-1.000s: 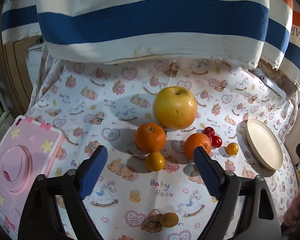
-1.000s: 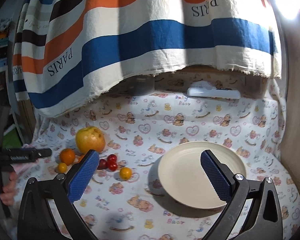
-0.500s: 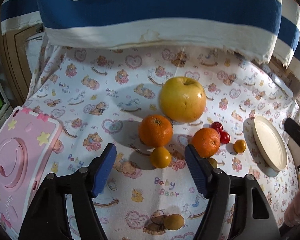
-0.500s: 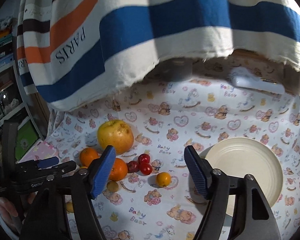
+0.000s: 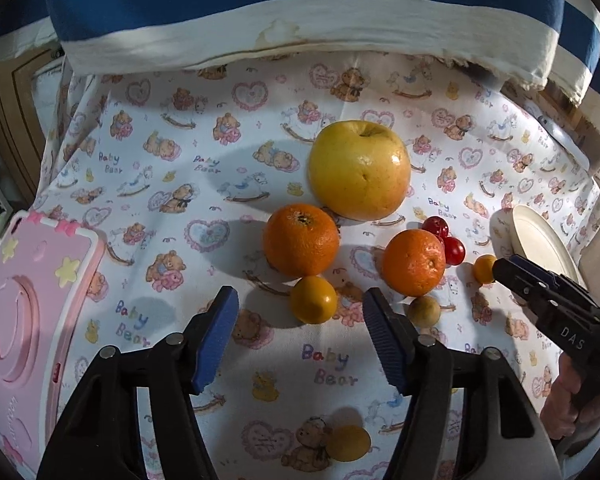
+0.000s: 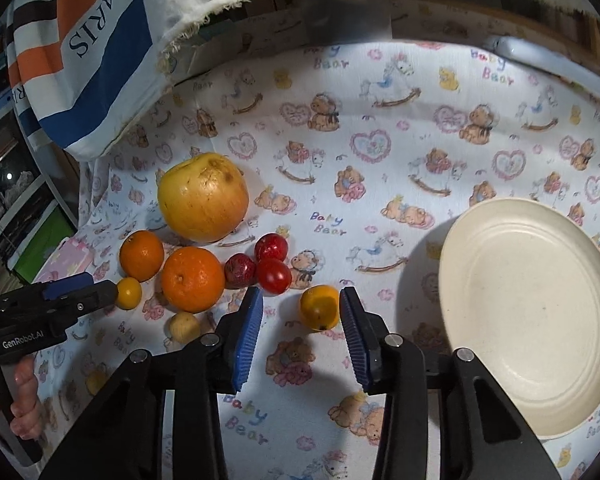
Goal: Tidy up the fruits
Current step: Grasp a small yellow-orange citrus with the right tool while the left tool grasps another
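We see the bear-print cloth [image 6: 380,128] lying bare behind the fruit, the striped towel [image 5: 300,8] overhanging its far edge; the cream plate [image 6: 532,312], smooth and ridged, sits empty at right. Right gripper [image 6: 300,312]: jaws have just been closing, ribbed blue pads flanking a small orange tomato [image 6: 319,307], not yet pressing. Left gripper [image 5: 300,312]: jaws have also been narrowing, parted just short of a small yellow fruit [image 5: 313,299], nothing held. Crowding close: two dimpled oranges [image 5: 301,239], a glossy yellow apple [image 5: 359,169], red cherry tomatoes [image 6: 274,275]; a pink case [image 5: 32,320] lies at left.
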Tool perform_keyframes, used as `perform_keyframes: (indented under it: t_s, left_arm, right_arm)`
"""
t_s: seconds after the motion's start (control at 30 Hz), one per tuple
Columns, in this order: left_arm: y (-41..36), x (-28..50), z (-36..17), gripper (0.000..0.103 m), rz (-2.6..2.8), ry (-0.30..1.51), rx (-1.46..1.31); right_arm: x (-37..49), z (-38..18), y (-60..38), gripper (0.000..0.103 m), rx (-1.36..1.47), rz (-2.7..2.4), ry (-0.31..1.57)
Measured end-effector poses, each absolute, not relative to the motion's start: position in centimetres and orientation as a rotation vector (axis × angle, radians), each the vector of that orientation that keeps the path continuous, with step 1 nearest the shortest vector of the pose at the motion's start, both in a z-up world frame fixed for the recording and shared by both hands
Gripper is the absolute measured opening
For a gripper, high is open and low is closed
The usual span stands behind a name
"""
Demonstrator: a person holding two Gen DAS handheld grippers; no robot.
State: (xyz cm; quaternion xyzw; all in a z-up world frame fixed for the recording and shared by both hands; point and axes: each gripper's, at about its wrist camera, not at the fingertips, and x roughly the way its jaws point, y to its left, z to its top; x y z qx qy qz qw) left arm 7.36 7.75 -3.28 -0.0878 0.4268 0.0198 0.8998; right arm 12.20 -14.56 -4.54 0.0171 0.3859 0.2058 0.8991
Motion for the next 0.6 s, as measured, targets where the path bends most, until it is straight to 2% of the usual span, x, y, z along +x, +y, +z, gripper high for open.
perform_keyframes:
  t_s: [0.27, 0.6]
  left_arm:
    - [8.2, 8.1, -4.6, 0.055, 0.042, 0.941, -0.217]
    - [7.6, 8.6, -5.1, 0.051, -0.001, 0.953, -0.204]
  right_arm:
    - [12.8, -4.9, -14.8, 0.040, 0.057, 0.437, 0.820]
    - [13.6, -5.7, -15.2, 0.037, 0.095, 0.440, 0.861]
